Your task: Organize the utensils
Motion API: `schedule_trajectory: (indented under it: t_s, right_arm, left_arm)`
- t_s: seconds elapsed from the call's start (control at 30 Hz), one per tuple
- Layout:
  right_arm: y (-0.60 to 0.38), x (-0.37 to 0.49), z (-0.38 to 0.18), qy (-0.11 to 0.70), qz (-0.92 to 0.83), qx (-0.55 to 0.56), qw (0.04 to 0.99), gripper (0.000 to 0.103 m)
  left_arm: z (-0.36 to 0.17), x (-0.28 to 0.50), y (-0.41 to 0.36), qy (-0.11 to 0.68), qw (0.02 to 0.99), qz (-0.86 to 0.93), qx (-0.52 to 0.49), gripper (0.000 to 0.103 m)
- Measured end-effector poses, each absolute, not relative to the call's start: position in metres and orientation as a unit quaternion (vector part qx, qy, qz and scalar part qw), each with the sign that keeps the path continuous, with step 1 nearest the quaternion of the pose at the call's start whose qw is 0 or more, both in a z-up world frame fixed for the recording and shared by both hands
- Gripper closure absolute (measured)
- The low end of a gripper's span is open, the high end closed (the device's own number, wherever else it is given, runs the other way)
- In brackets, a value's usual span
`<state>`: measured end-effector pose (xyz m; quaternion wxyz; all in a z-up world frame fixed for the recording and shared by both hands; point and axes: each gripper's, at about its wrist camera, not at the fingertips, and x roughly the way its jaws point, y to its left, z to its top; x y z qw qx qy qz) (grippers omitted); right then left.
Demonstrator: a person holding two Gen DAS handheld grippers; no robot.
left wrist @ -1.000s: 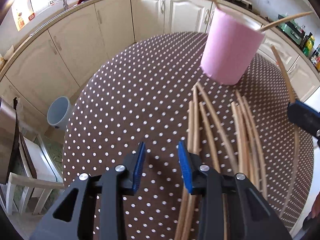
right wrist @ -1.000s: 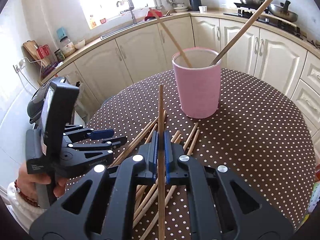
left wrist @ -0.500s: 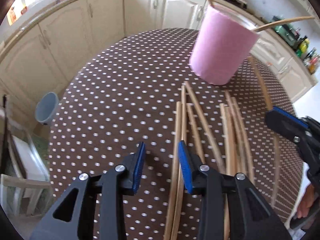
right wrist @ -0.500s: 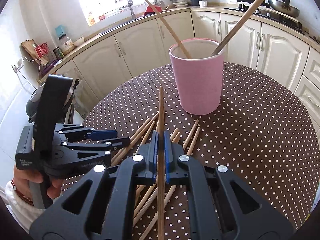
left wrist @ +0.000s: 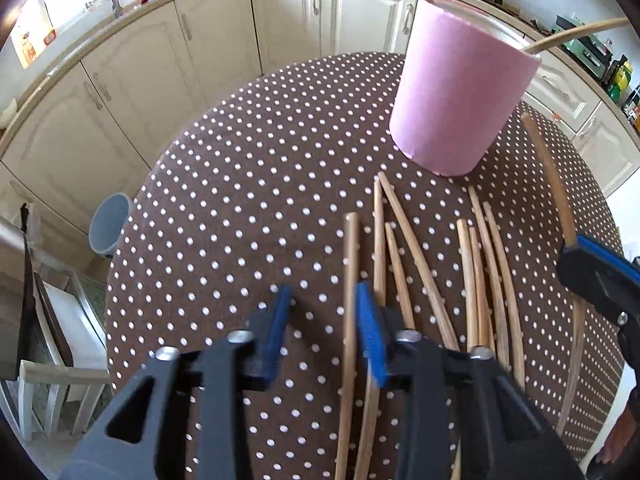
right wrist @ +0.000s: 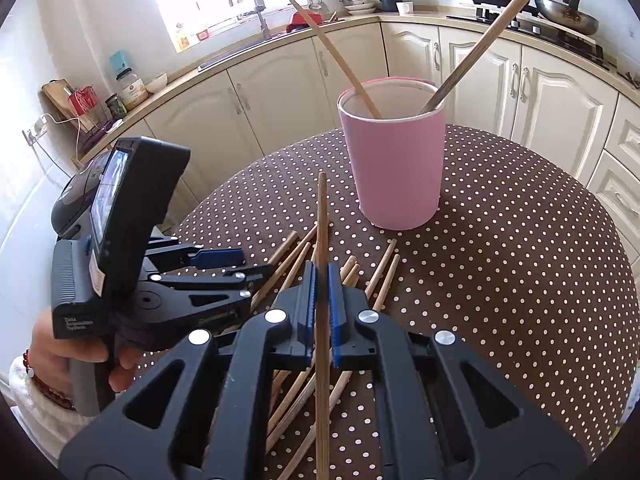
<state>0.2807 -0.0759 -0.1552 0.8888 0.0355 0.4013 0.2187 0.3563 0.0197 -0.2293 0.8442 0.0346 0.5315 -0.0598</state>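
A pink cup (left wrist: 460, 96) (right wrist: 396, 168) stands on the brown polka-dot table (left wrist: 260, 200) with two chopsticks (right wrist: 340, 56) leaning in it. Several loose wooden chopsticks (left wrist: 480, 280) (right wrist: 380, 276) lie in front of it. My left gripper (left wrist: 322, 300) (right wrist: 244, 262) hovers low over the left end of the pile. Its jaws are closing, still apart, with the leftmost chopstick (left wrist: 351, 264) between them close to the right pad. My right gripper (right wrist: 321, 276) (left wrist: 592, 272) is shut on one chopstick (right wrist: 321, 220), which points toward the cup.
Cream kitchen cabinets (left wrist: 132, 92) curve around behind the table. A grey bin (left wrist: 108, 224) and a white chair (left wrist: 52, 380) stand on the floor at the left. A person's hand (right wrist: 60, 348) grips the left tool's handle.
My left gripper has shifted right over the pile, so the leftmost chopstick now lies between its jaws. The right gripper keeps its chopstick and has hardly moved.
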Motion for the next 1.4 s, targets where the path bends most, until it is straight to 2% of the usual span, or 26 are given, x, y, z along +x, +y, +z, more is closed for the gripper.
schedule_trajectory:
  t_s: [0.23, 0.57, 0.87, 1.4]
  right_arm:
    - [-0.079, 0.276, -0.145, 0.385, 0.217, 0.036, 0.896, 0.097]
    - [-0.086, 0.259, -0.104, 0.341, 0.217, 0.037, 0.914, 0.097]
    - [-0.093, 0.24, -0.062, 0.289, 0.216, 0.034, 0.932, 0.097]
    - [-0.094, 0.265, 0.025, 0.186, 0.195, 0.012, 0.963, 0.097]
  left_arm:
    - [-0.212, 0.353, 0.024, 0.504, 0.861, -0.069, -0.001, 0.097]
    - [-0.105, 0.303, 0.029, 0.383, 0.918, -0.103, -0.011, 0.097]
    - [-0.057, 0.265, 0.012, 0.305, 0.942, -0.136, -0.025, 0.098]
    - [0.008, 0.313, -0.01, 0.175, 0.974, -0.119, -0.08, 0.098]
